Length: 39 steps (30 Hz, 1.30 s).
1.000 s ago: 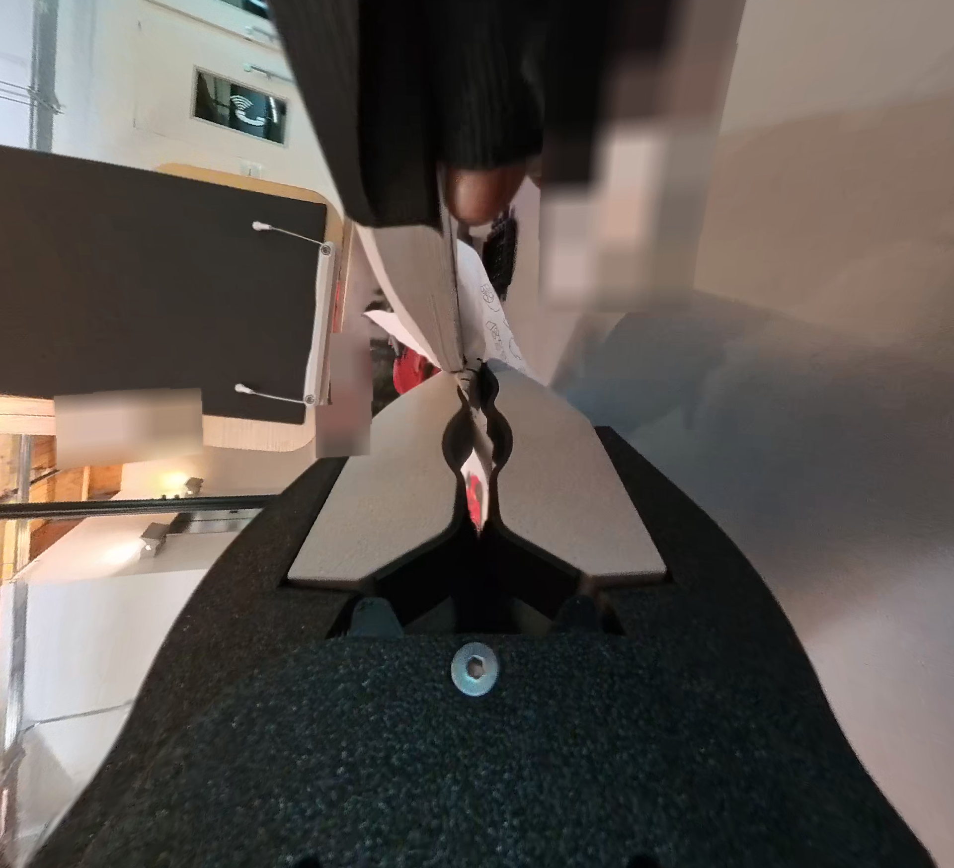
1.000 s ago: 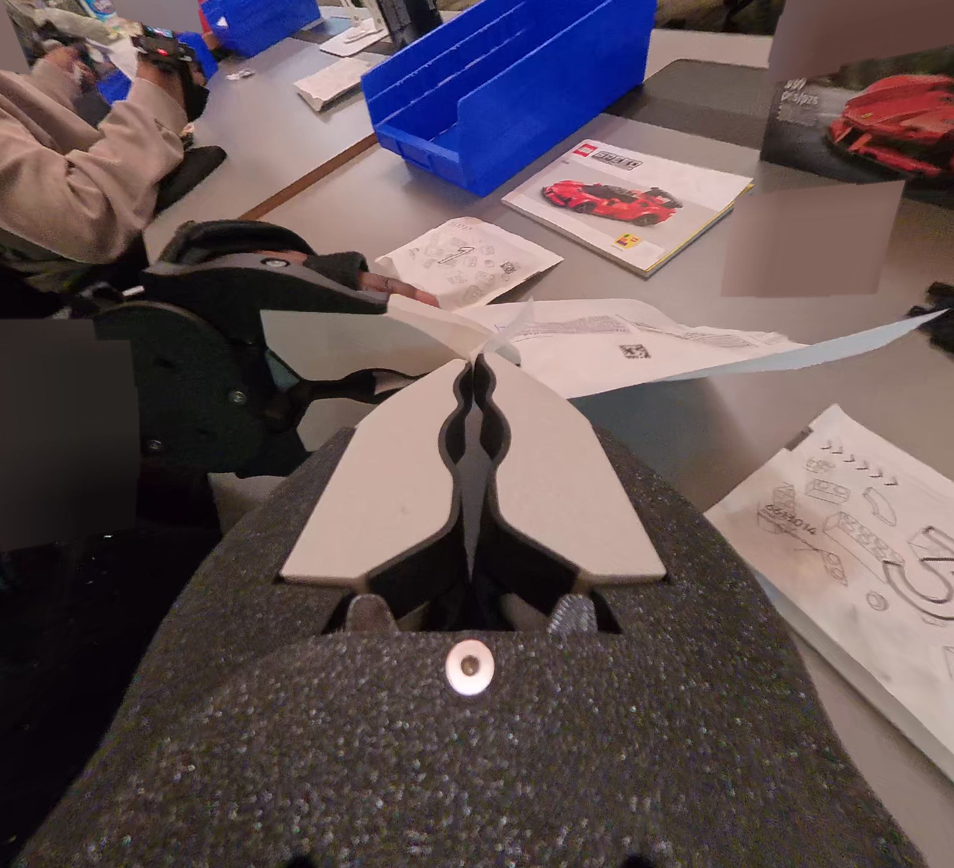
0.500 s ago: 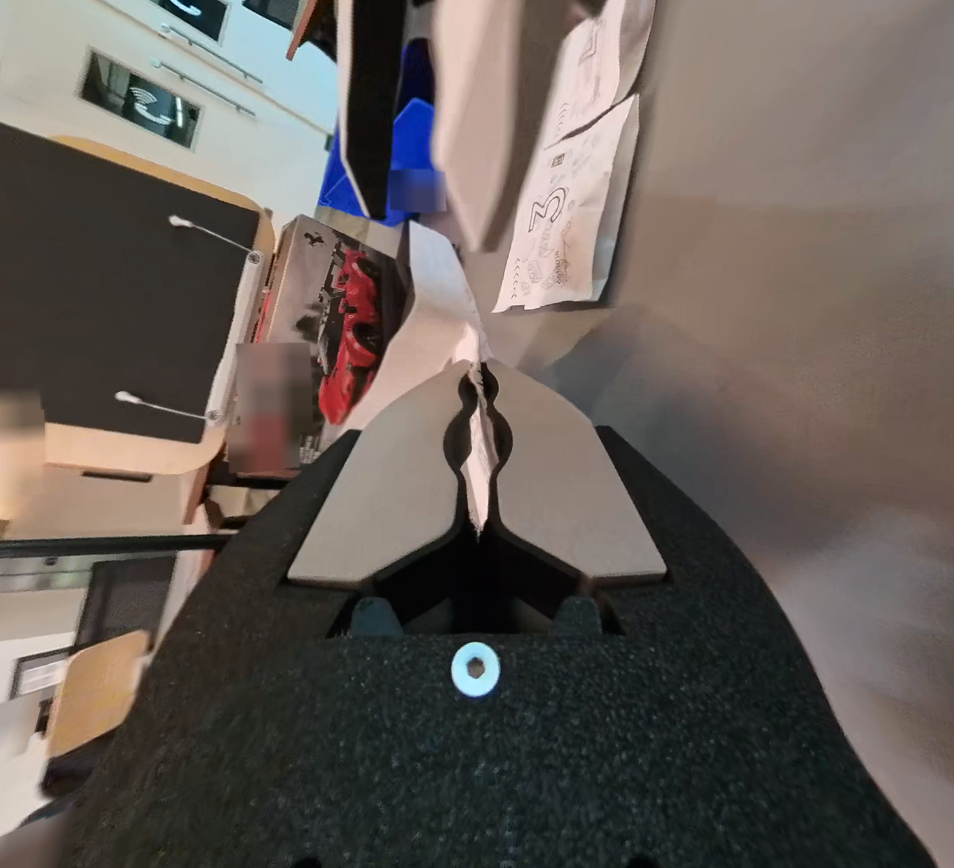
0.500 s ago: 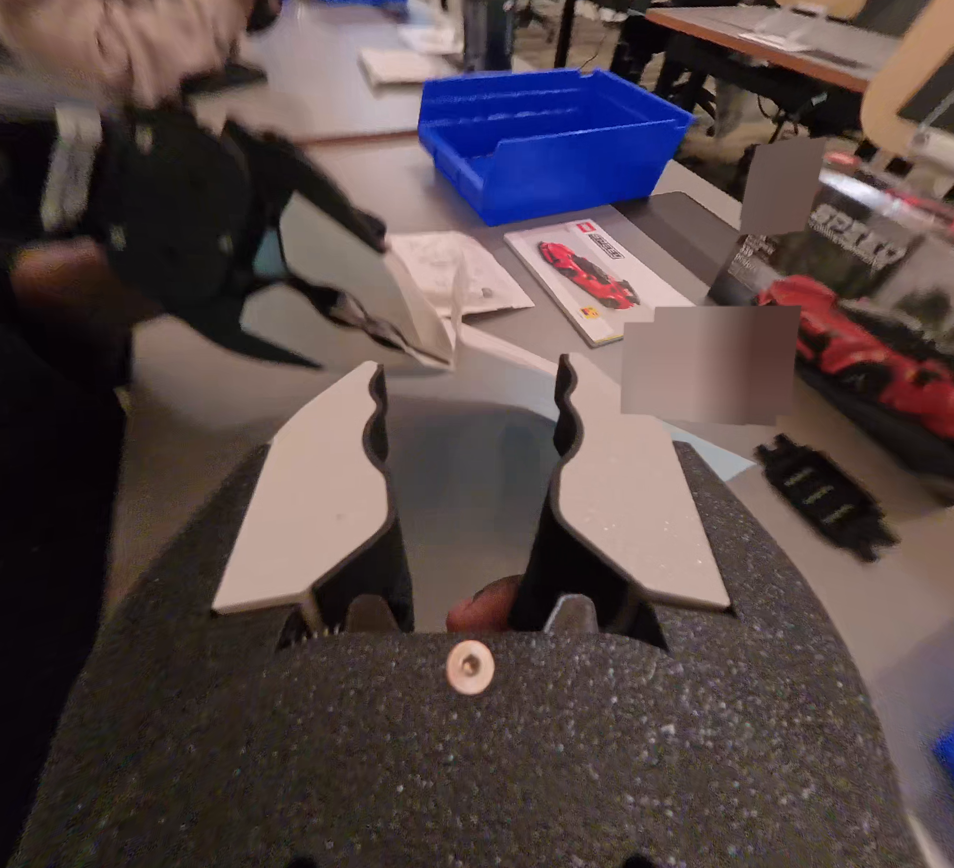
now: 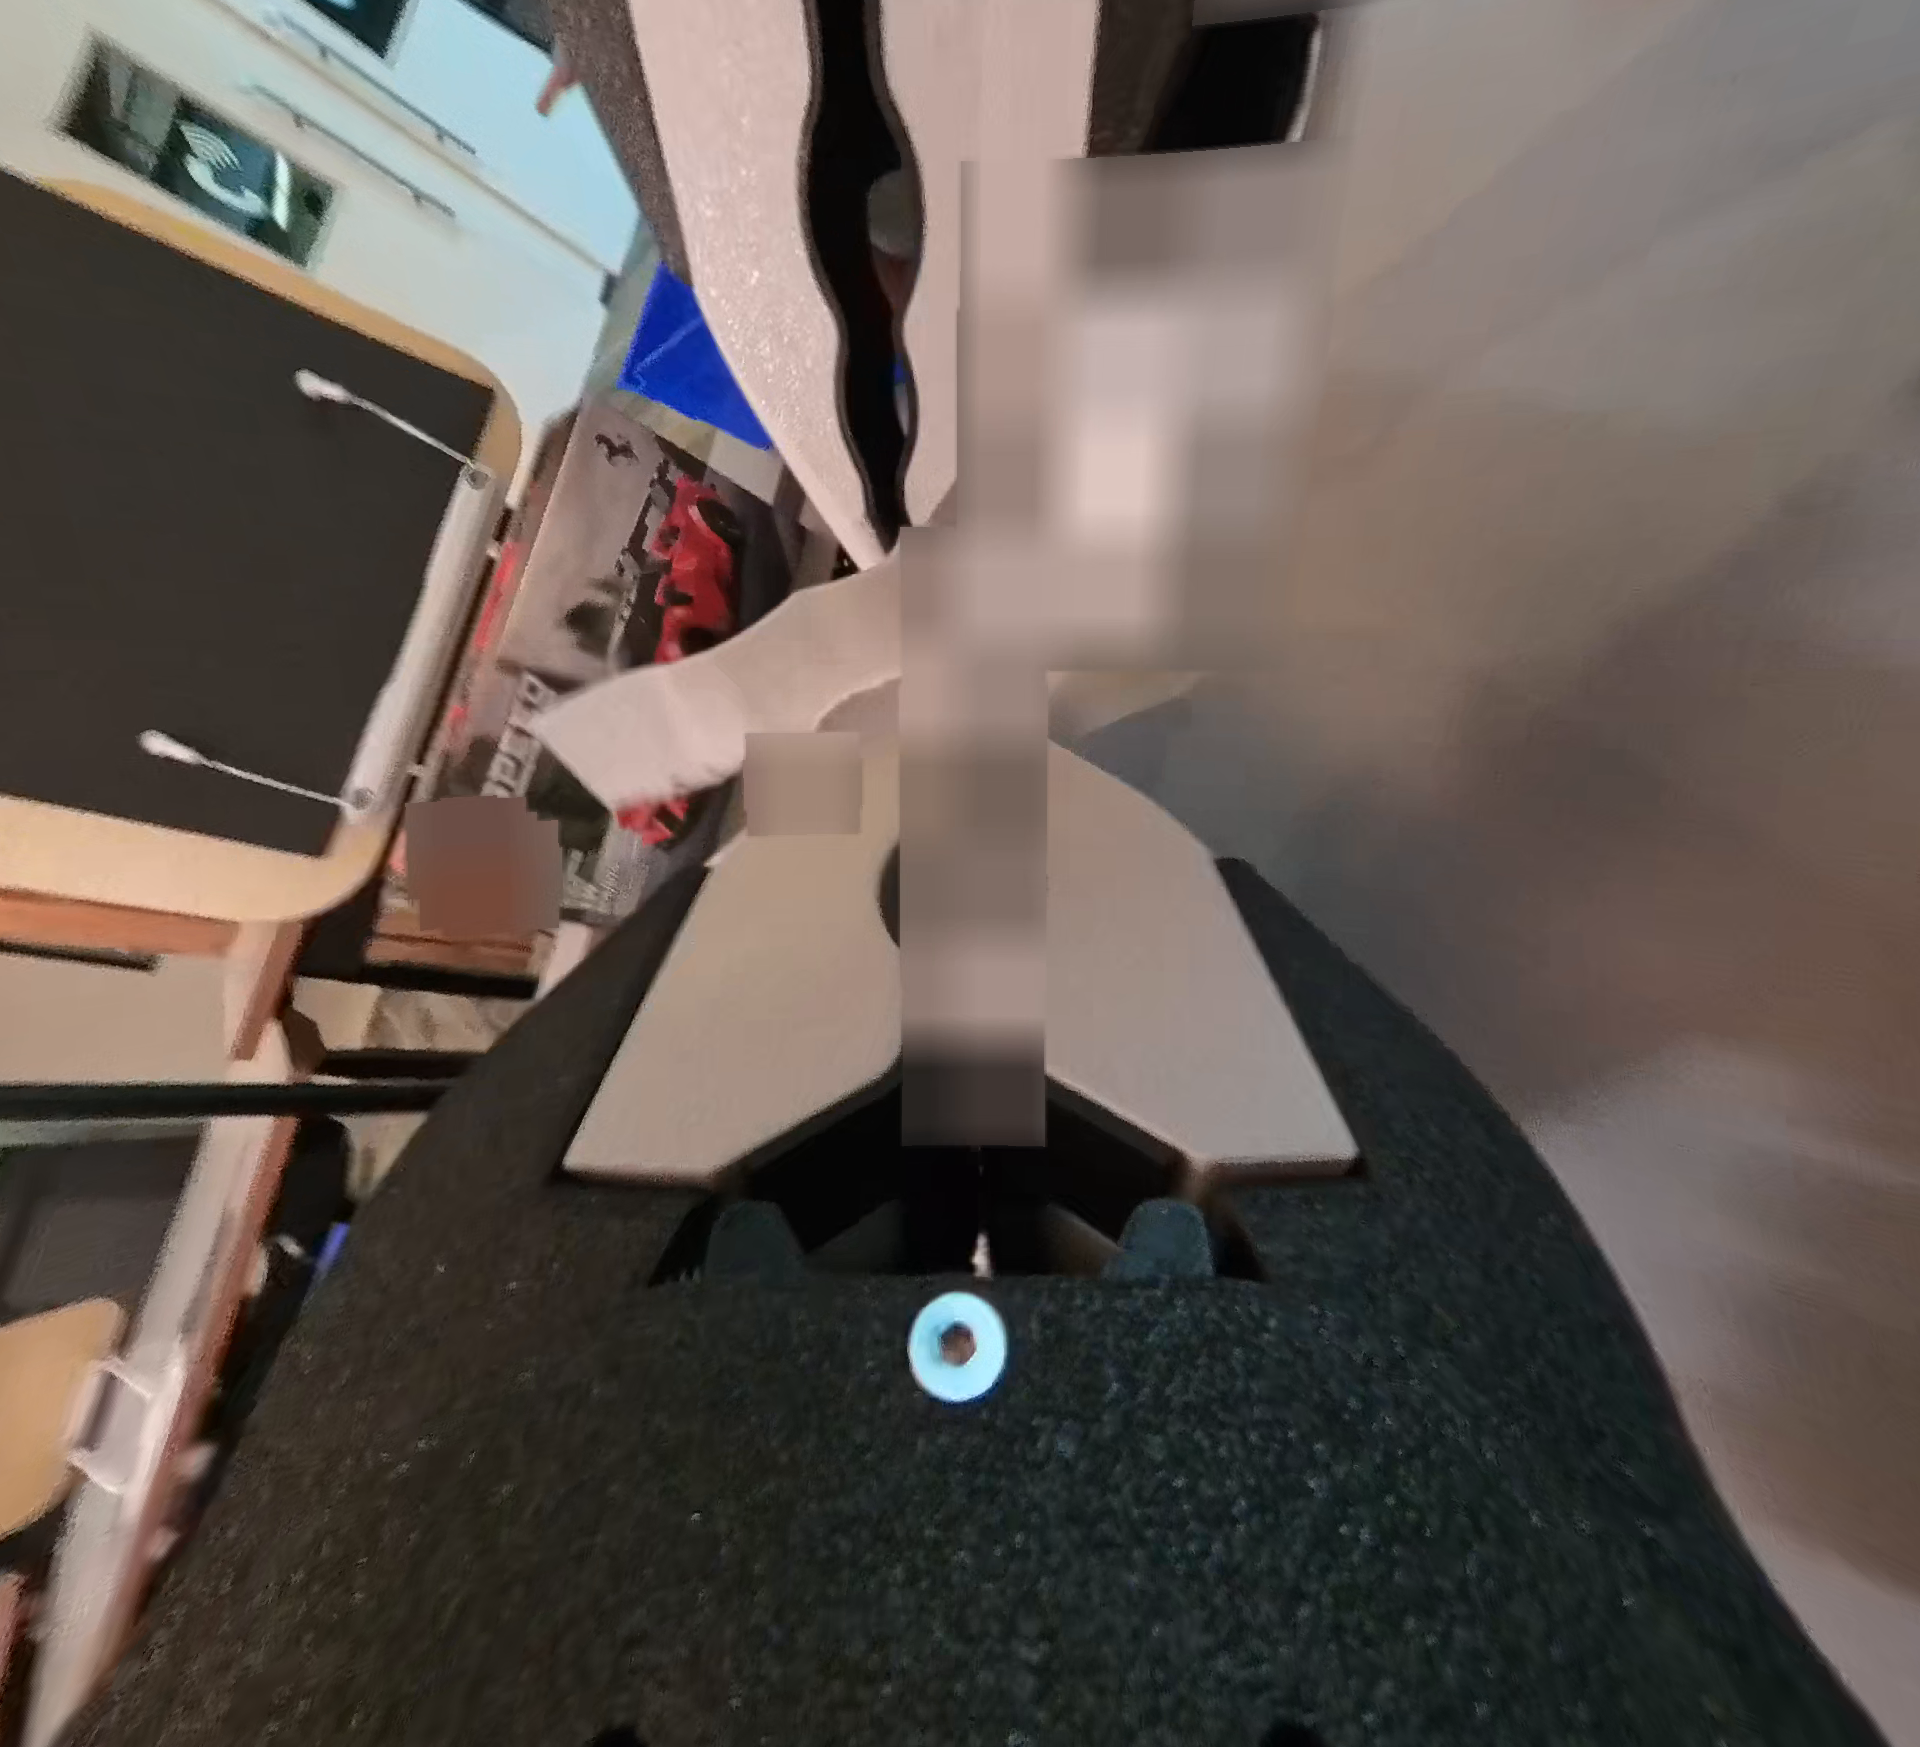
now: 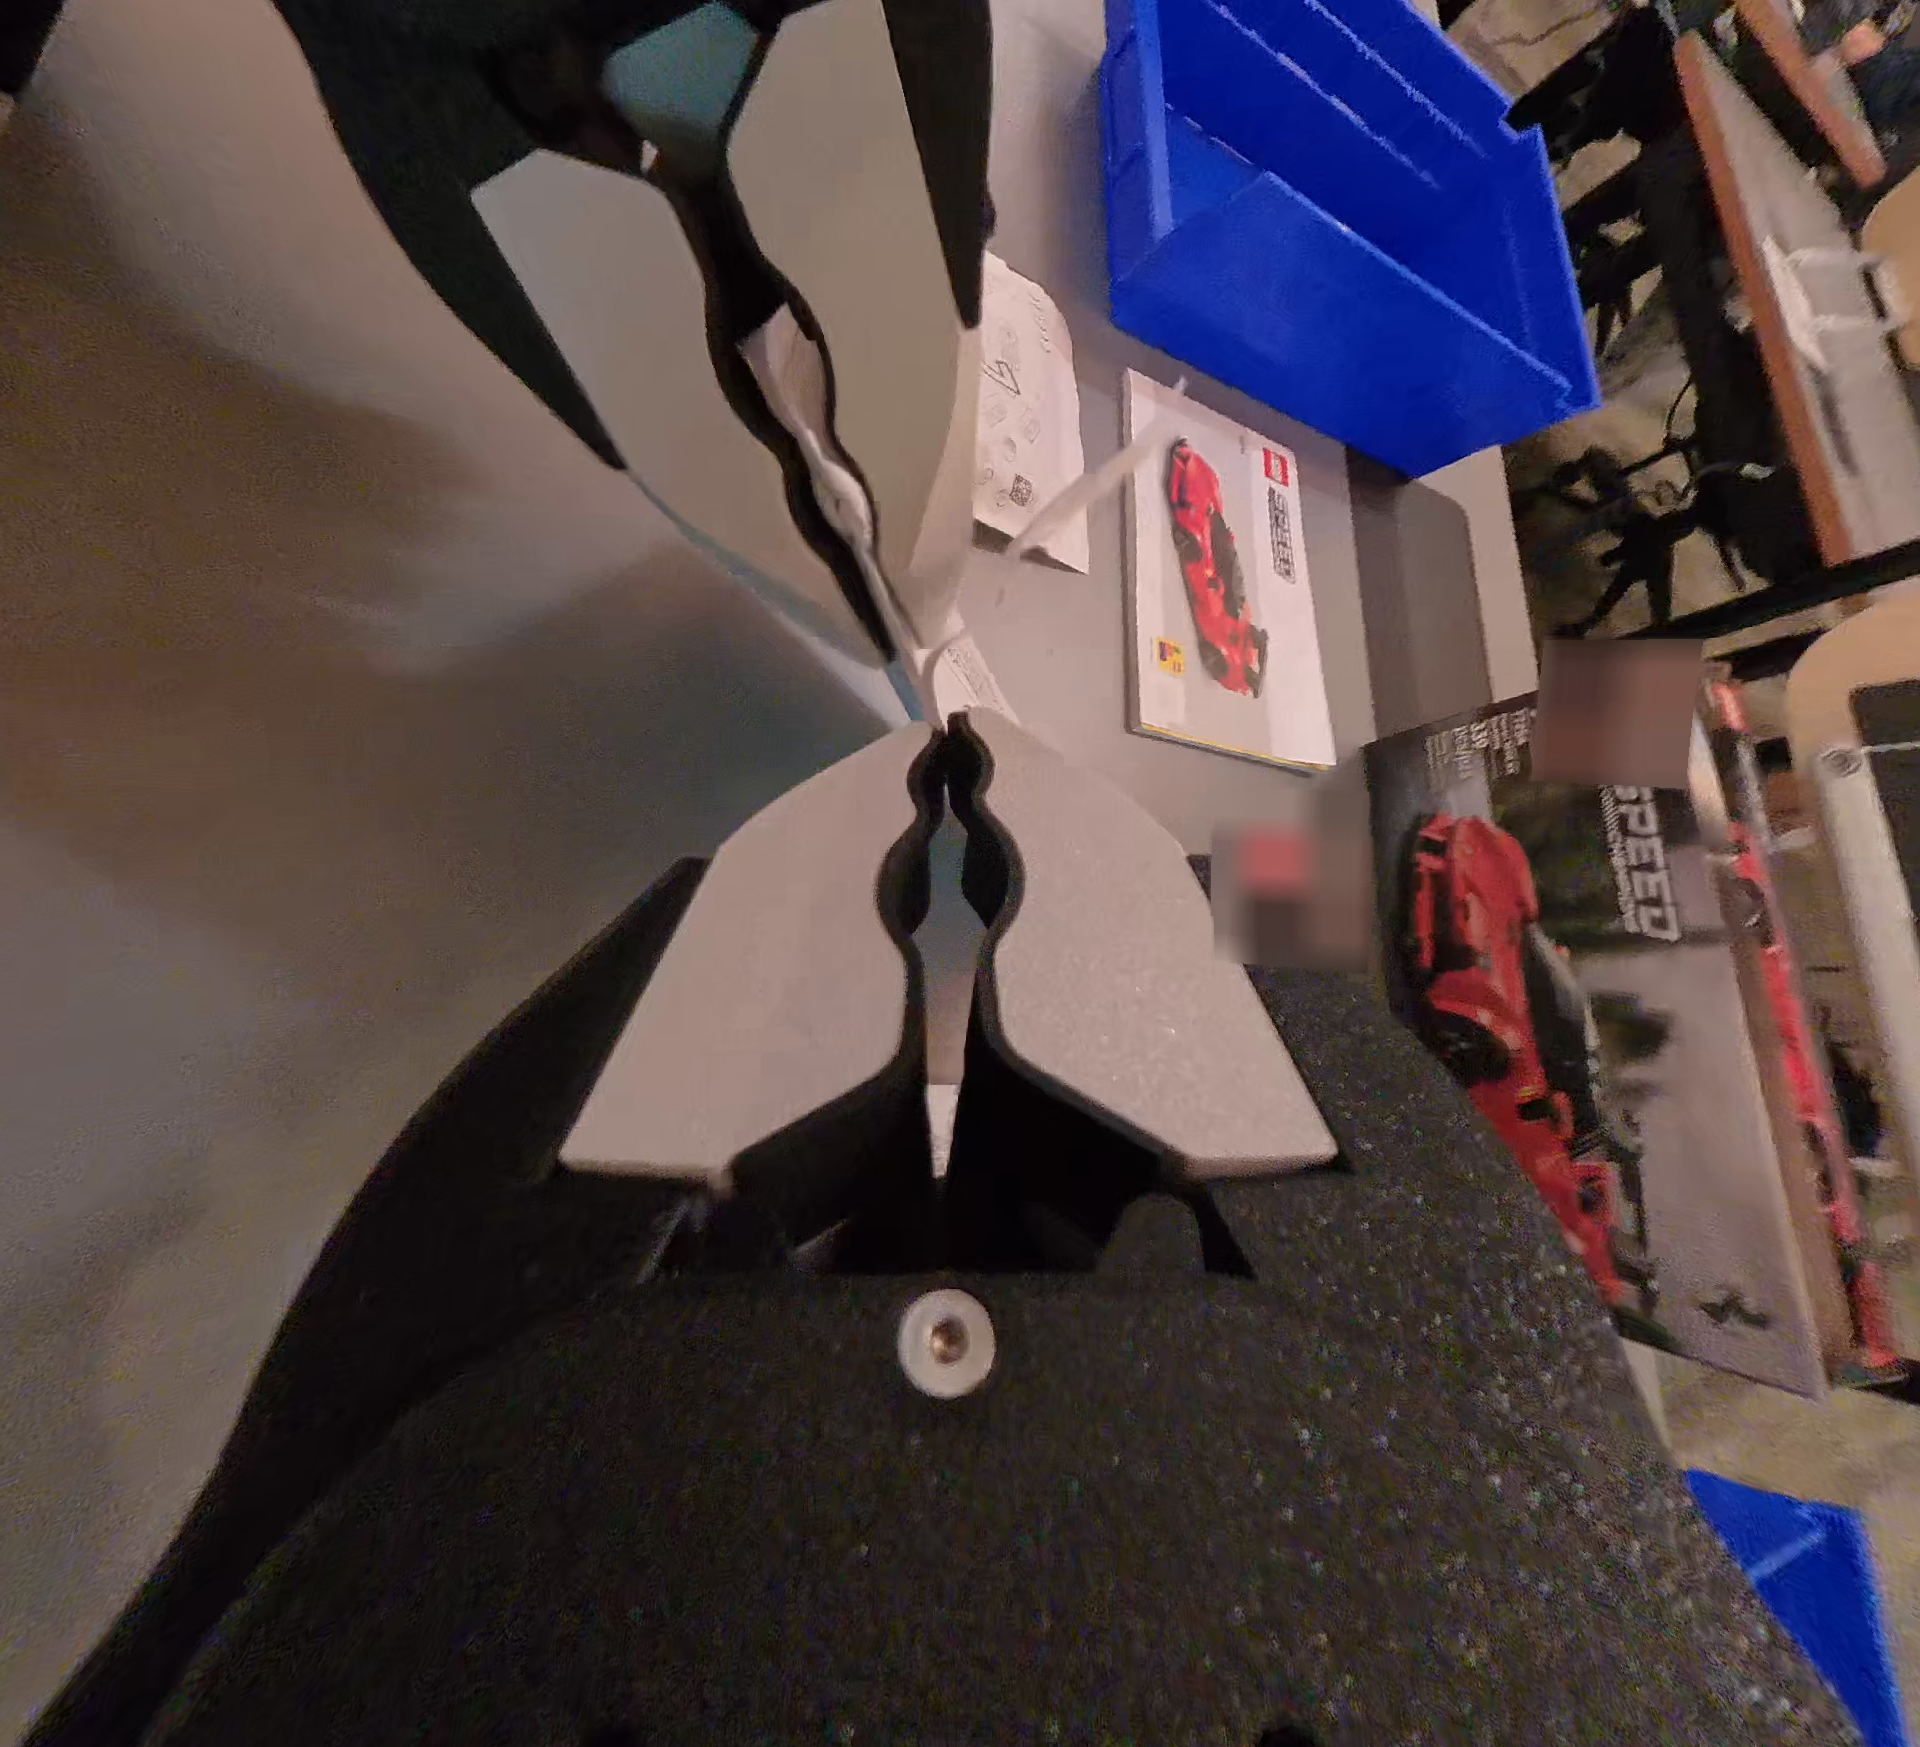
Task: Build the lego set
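We have both grippers pinching one white paper bag (image 6: 940, 658) above the tabletop (image 6: 1049, 658): right gripper (image 6: 951, 736) jaws pressed on its edge, left gripper (image 6: 868, 575) jaws clamping it opposite. Best pull apart evenly.

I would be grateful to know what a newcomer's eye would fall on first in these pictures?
Two tools meet tip to tip, the right tool and the left tool, both pinching a white paper bag. Behind stand a blue bin and a booklet showing a red car.
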### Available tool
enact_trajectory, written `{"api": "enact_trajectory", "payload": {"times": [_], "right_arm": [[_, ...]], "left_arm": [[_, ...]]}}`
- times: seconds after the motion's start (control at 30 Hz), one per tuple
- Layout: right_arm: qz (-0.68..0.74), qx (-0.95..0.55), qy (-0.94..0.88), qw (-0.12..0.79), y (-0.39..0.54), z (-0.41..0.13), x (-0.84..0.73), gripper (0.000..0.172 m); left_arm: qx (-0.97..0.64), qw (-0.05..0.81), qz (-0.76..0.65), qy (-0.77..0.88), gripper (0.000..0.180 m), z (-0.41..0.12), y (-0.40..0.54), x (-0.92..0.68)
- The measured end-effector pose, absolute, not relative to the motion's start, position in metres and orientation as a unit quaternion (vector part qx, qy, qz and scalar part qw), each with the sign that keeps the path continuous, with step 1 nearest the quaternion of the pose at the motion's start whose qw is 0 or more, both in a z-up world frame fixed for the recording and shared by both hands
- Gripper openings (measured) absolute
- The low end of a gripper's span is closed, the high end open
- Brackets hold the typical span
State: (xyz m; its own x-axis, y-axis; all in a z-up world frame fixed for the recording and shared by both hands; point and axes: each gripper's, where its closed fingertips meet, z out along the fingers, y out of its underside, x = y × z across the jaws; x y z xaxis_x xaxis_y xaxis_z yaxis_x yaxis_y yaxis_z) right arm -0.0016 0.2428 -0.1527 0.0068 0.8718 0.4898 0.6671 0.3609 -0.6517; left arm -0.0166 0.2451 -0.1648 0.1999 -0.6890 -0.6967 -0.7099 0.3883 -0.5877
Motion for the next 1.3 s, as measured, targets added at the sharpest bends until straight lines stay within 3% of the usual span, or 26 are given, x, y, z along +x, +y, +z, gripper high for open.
{"api": "enact_trajectory", "payload": {"times": [0.07,0.2,0.4,0.57,0.67,0.8,1.3], "right_arm": [[0.120,-0.569,-0.683,0.441,0.244,-0.154,-0.005,0.001],[0.136,-0.598,-0.650,0.449,0.248,-0.152,-0.009,0.000],[0.138,-0.602,-0.647,0.447,0.244,-0.154,-0.013,0.000],[0.200,-0.604,-0.626,0.451,0.241,-0.148,-0.014,0.001],[0.197,-0.591,-0.641,0.448,0.233,-0.145,-0.019,0.015],[0.207,-0.601,-0.632,0.443,0.235,-0.143,-0.019,0.004],[0.317,-0.712,-0.395,0.486,0.240,-0.145,-0.014,0.000]], "left_arm": [[-0.588,0.531,-0.009,0.611,0.041,-0.168,0.250,-0.015],[-0.593,0.552,-0.021,0.586,0.016,-0.165,0.254,-0.011],[-0.598,0.582,-0.058,0.548,0.000,-0.162,0.258,-0.011],[-0.589,0.589,-0.062,0.550,0.000,-0.157,0.255,-0.010],[-0.584,0.578,-0.053,0.567,0.000,-0.158,0.252,-0.007],[-0.578,0.571,-0.047,0.581,0.000,-0.158,0.251,-0.006],[-0.568,0.569,0.008,0.595,0.000,-0.161,0.249,-0.004]]}}
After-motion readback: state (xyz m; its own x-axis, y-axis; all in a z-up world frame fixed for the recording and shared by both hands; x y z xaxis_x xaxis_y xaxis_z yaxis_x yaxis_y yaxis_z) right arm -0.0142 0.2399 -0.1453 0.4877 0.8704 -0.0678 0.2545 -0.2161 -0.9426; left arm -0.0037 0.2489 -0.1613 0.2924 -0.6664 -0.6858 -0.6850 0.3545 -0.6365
